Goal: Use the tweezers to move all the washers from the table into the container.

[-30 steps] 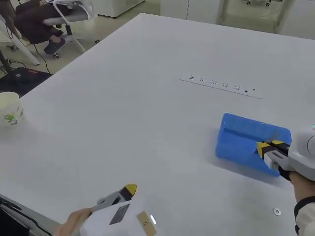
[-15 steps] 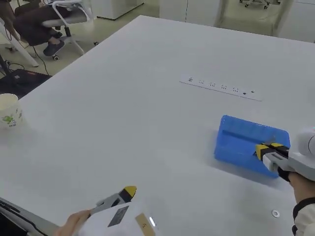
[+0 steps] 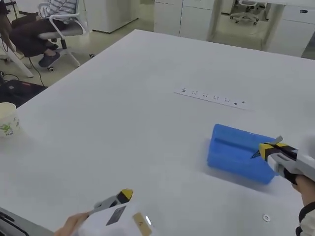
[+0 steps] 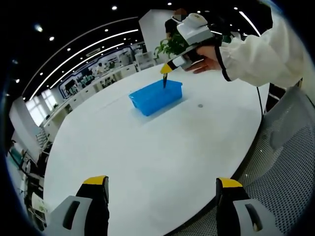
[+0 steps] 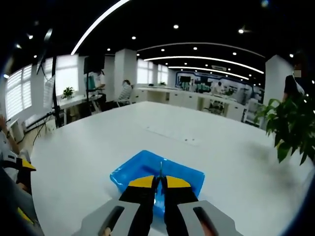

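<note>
A blue container (image 3: 231,158) stands on the white table at the right. My right gripper (image 3: 268,149) hovers over its right part, shut on thin tweezers (image 3: 256,155) whose tips point down into it. From the right gripper view the shut jaws (image 5: 160,183) clamp the tweezers (image 5: 160,169) above the blue container (image 5: 138,173). Whether the tips hold anything is too small to tell. One washer (image 3: 266,217) lies on the table in front of the container, also a washer (image 4: 200,105) in the left gripper view. My left gripper (image 3: 123,196) is low at the near edge, open and empty (image 4: 161,196).
A flush socket strip (image 3: 211,97) runs behind the container. A paper cup (image 3: 6,120) stands at the table's left edge. Office chairs (image 3: 59,24) and a seated person are beyond the far left corner. A plant (image 5: 288,130) is off the right.
The head camera has tilted up. Relative to the container, my right gripper with the tweezers has drawn back toward its right side. The left gripper has stayed put.
</note>
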Motion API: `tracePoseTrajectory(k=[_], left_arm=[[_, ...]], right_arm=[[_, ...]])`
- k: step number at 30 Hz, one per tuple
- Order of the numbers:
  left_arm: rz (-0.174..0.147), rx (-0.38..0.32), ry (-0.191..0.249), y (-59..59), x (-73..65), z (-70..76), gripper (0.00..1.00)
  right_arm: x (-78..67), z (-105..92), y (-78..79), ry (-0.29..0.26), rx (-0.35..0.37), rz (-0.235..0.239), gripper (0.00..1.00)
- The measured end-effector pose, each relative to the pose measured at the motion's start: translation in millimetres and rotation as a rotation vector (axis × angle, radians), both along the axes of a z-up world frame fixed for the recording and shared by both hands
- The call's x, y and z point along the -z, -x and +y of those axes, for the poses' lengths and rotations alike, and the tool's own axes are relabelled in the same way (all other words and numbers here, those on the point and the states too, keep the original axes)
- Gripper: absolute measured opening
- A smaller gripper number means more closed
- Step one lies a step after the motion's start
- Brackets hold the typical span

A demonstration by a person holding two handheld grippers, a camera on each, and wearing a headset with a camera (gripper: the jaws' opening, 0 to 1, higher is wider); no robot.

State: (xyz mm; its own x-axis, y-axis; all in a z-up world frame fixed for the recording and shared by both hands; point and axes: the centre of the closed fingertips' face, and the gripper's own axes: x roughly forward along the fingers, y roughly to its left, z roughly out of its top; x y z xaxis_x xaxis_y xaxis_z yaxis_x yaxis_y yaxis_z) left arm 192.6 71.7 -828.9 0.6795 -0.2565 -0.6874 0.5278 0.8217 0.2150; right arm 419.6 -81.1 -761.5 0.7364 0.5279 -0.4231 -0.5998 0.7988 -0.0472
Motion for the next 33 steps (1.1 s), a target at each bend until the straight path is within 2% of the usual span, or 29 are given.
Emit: tracePoseTrajectory(k=[10, 16, 23, 29, 33], left_arm=[[-0.023, 0.004, 0.009, -1.5, -4.0, -1.1, 0.92], [-0.036, 0.004, 0.015, -2.7, -6.1, -1.5, 0.92], [-0.055, 0.001, 0.025, -4.2, -10.0, -1.7, 0.92], [-0.041, 0.011, 0.016, -2.9, -7.0, -2.6, 0.92], [-0.041, 0.019, 0.013, -2.5, -6.6, -3.5, 0.92]], right_arm=[[-18.5, -10.5, 20.9, -0.023, 0.006, -0.03, 0.03], [-20.2, -15.6, 33.0, -0.022, 0.012, -0.035, 0.03], [-11.4, -24.6, 47.9, -0.012, 0.022, -0.016, 0.03], [0.5, -33.6, 60.0, -0.01, 0.033, 0.015, 0.03], [15.5, -37.9, 69.3, 0.003, 0.038, 0.045, 0.03]])
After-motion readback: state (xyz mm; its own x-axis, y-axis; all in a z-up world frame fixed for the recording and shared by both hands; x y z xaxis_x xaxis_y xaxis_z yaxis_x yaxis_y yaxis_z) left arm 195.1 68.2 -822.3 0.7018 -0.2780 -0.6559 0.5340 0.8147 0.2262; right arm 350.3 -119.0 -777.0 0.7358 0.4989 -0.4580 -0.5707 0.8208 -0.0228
